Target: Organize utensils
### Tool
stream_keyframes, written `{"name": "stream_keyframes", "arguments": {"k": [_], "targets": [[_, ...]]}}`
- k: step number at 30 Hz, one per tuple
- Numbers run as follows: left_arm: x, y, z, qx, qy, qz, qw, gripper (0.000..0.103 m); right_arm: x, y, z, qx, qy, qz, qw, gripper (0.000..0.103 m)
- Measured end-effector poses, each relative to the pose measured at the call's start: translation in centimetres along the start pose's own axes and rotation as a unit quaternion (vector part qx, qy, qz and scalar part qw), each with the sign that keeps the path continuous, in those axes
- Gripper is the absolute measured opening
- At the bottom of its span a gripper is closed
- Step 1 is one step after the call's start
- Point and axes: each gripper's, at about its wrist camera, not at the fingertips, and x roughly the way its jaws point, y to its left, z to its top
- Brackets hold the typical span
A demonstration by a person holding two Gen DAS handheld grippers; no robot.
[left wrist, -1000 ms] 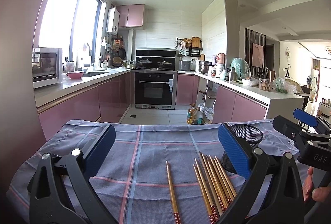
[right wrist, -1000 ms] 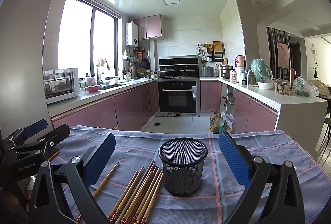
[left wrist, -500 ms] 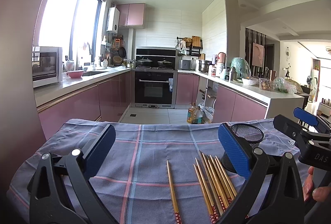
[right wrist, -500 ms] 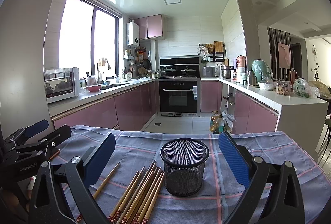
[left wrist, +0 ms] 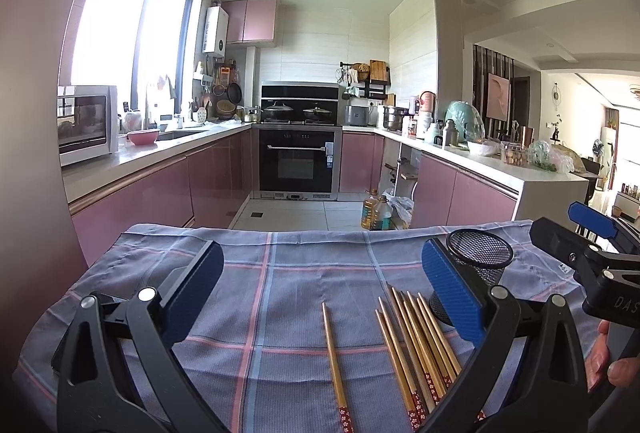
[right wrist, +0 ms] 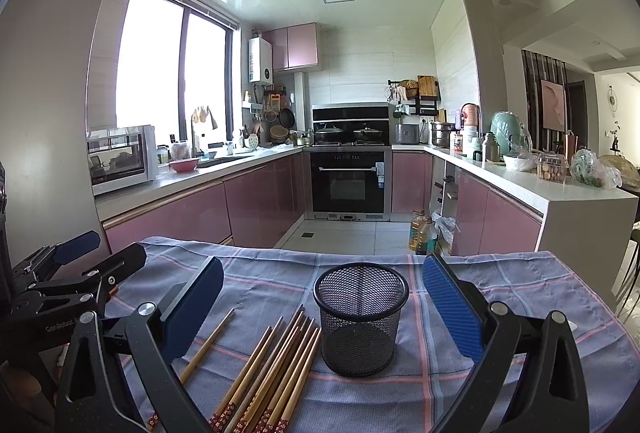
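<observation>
Left gripper (left wrist: 320,289) wide open, empty, hovering nearest the lone chopstick (left wrist: 334,361), long axis pointing straight away between its fingers. Right gripper (right wrist: 324,297) equally open, empty, facing the mesh cup (right wrist: 360,321), chopstick bundle (right wrist: 276,369) just beside it on the cloth (right wrist: 520,285).

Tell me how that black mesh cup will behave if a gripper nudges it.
The mesh cup looks empty and see-through, so it is probably light and would slide on the checked cloth. It stands taller than wide, so a high push might tip it. Once on its side, its round wall could roll.
</observation>
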Motion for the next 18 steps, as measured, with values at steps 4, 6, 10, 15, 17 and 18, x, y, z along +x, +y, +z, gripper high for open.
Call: {"name": "stream_keyframes", "arguments": {"k": [4, 6, 10, 15, 17, 18], "targets": [[0.5, -0.2, 0.1, -0.004, 0.031, 0.002, 0.9995, 0.098, 0.6, -0.1, -0.5, 0.0, 0.022, 0.011, 1.0, 0.096], [0.6, -0.2, 0.1, 0.001, 0.031, 0.003, 0.9995, 0.098, 0.9, -0.1, -0.8, 0.0, 0.037, 0.018, 0.999, 0.096], [1.1, -0.4, -0.2, 0.015, 0.027, 0.009, 0.9995, 0.098, 2.2, -0.4, -1.9, 0.009, 0.083, 0.035, 0.996, 0.096], [1.8, -0.4, -0.5, 0.024, 0.038, 0.016, 0.9989, 0.098, 3.6, -0.8, -3.5, 0.017, 0.141, 0.048, 0.989, 0.095], [2.1, -0.4, -0.7, 0.029, 0.048, 0.019, 0.9983, 0.098, 4.2, -0.6, -4.2, 0.014, 0.163, 0.049, 0.985, 0.09], [2.2, -0.6, -0.7, 0.036, 0.055, 0.021, 0.9976, 0.098, 4.5, -0.5, -4.5, 0.012, 0.174, 0.05, 0.983, 0.087]]}}
